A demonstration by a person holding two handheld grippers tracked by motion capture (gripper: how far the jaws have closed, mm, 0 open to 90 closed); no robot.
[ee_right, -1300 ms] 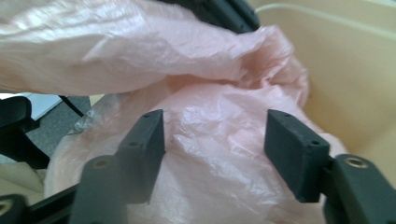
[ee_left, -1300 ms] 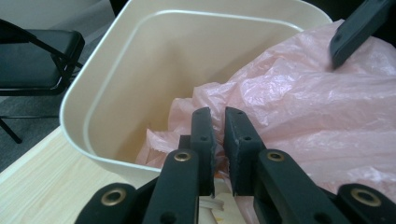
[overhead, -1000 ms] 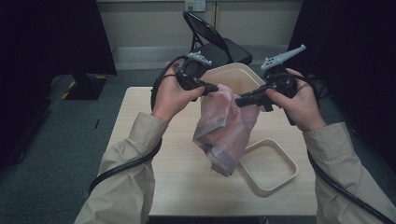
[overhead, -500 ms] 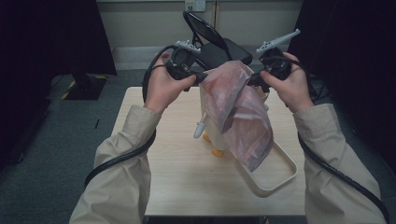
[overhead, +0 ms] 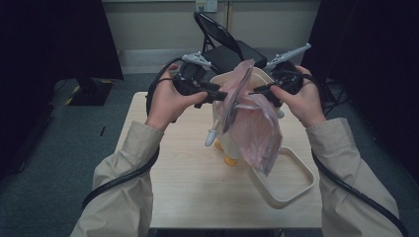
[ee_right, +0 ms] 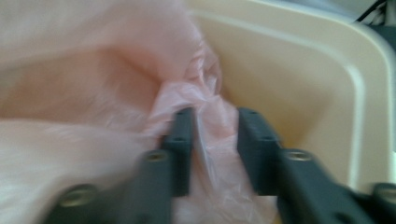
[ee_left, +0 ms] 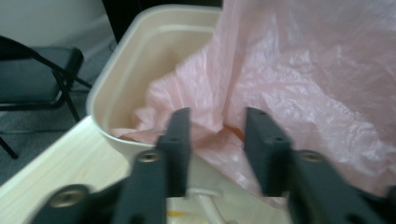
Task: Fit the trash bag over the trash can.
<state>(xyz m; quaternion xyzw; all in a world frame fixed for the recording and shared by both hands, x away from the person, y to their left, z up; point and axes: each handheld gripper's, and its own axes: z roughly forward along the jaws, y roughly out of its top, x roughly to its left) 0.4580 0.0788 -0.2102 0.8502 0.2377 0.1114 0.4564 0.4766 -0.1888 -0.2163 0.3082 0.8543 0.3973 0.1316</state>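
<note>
A thin pink plastic bag hangs over the front of a cream bin at the far middle of the table, and one corner sticks up above the rim. My left gripper meets the bag from the left and my right gripper from the right, both at rim height. In the left gripper view the left gripper has its jaws apart, with the bag spilling into the bin. The right gripper also has its jaws apart, with a loose fold of the bag between them beside the bin wall.
The bin's cream lid lies upturned at the table's front right. White and orange parts show below the bag, and what they are is unclear. Bare wooden table lies in front. A black folding chair stands behind.
Both grippers have come down and closer together, to the bin's rim. The bag, held up and stretched half a second ago, now hangs crumpled over the bin.
</note>
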